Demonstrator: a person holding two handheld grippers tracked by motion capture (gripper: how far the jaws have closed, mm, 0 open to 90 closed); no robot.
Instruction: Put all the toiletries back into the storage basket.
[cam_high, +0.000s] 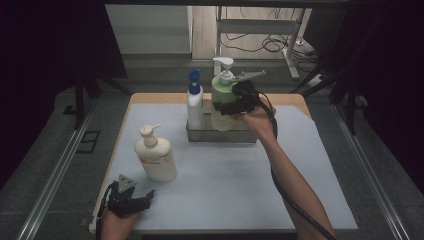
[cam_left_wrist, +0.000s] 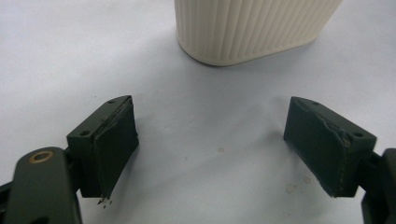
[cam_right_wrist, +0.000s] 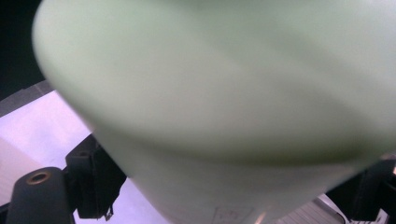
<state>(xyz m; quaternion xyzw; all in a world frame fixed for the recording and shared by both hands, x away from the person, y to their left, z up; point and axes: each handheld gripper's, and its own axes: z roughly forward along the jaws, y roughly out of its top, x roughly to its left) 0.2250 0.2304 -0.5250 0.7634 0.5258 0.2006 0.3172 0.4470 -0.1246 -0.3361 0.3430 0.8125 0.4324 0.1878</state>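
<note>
Holding the green pump bottle (cam_high: 223, 102) in your right gripper (cam_high: 235, 106), you have its jaws clamped across the body, one each side as the right gripper view shows. That bottle stands upright, long axis vertical, in or just over the right end of the metal tray (cam_high: 220, 135), right beside the blue-capped spray bottle (cam_high: 194, 102); whether its base rests on the tray floor I can't tell. Next move is likely straight down or a release. Your left gripper (cam_high: 131, 199) sits at the near left edge, jaws spread wide and empty, the cream pump bottle (cam_high: 156, 156) just ahead, nearer to it than to your right hand.
</note>
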